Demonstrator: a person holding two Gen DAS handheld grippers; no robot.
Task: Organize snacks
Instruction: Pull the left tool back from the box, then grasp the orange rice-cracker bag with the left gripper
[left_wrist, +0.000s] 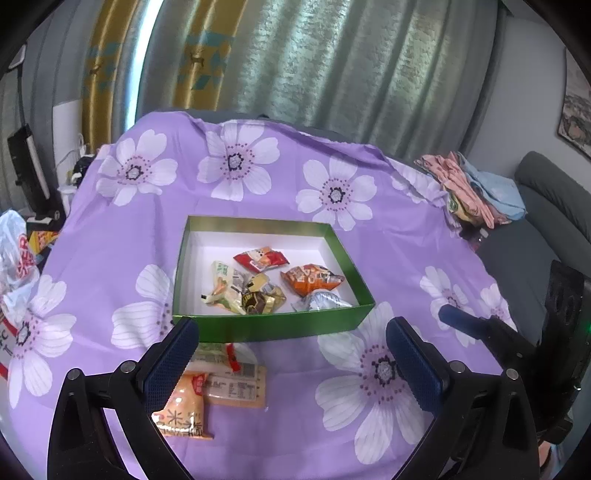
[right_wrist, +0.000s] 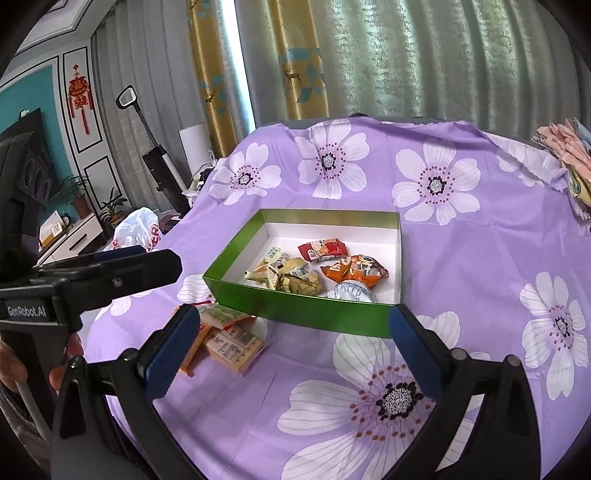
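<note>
A green box (left_wrist: 273, 326) (right_wrist: 306, 312) with a white inside stands mid-table on the purple flowered cloth (left_wrist: 110, 236). Several snack packets lie in it: a red one (left_wrist: 260, 258), an orange one (left_wrist: 312, 278), a cream one (left_wrist: 223, 284) and a silver one (left_wrist: 325, 301). In front of the box's left corner a peach pack (left_wrist: 186, 410) and a beige pack (left_wrist: 236, 384) (right_wrist: 232, 345) lie on the cloth. My left gripper (left_wrist: 293, 365) (right_wrist: 162, 260) hovers open just above them, holding nothing. My right gripper (right_wrist: 293, 350) (left_wrist: 465, 319) is open and empty before the box's right corner.
Folded cloths (left_wrist: 476, 192) are piled at the table's far right edge. A white plastic bag (left_wrist: 14, 266) (right_wrist: 138, 230) sits off the left edge. A grey sofa (left_wrist: 546, 206) stands to the right and curtains hang behind.
</note>
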